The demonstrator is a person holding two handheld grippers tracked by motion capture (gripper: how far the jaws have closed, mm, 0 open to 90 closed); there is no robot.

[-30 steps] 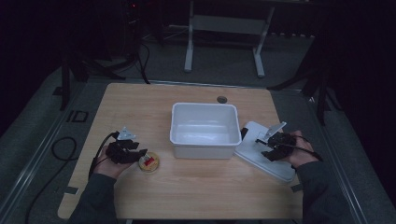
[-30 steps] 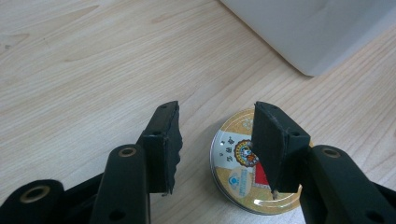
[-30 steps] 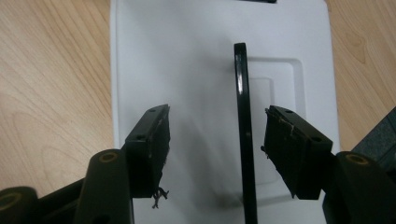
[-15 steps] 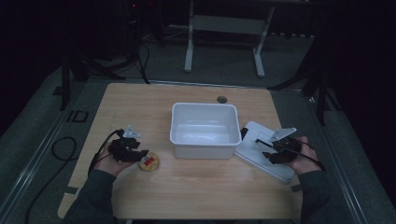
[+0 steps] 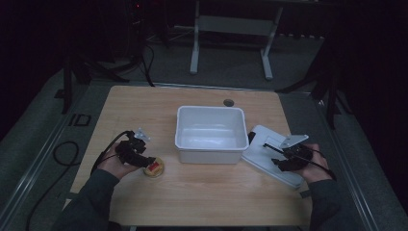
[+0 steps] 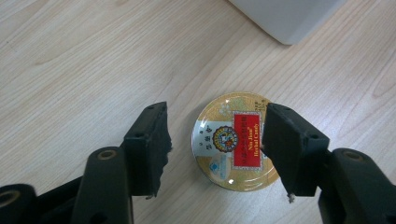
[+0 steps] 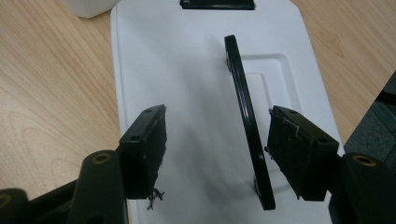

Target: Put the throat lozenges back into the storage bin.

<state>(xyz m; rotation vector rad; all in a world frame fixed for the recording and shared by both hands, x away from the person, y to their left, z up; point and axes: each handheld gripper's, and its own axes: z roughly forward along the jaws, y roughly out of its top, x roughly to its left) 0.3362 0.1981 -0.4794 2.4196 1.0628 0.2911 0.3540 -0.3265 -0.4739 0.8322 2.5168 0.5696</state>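
While both hands hover low over the wooden table (image 5: 207, 192), the left gripper (image 6: 215, 154) hangs over a round candy tin (image 6: 233, 142) with a red label, lying flat just left of the white plastic bin (image 5: 210, 134). Its jaws have just been opening; the tin sits between them, loose. Over on the right, the right gripper (image 7: 217, 149) stands wide, unclenched, straddling the upright black handle (image 7: 245, 116) of the white lid (image 7: 187, 70) lying beside the bin.
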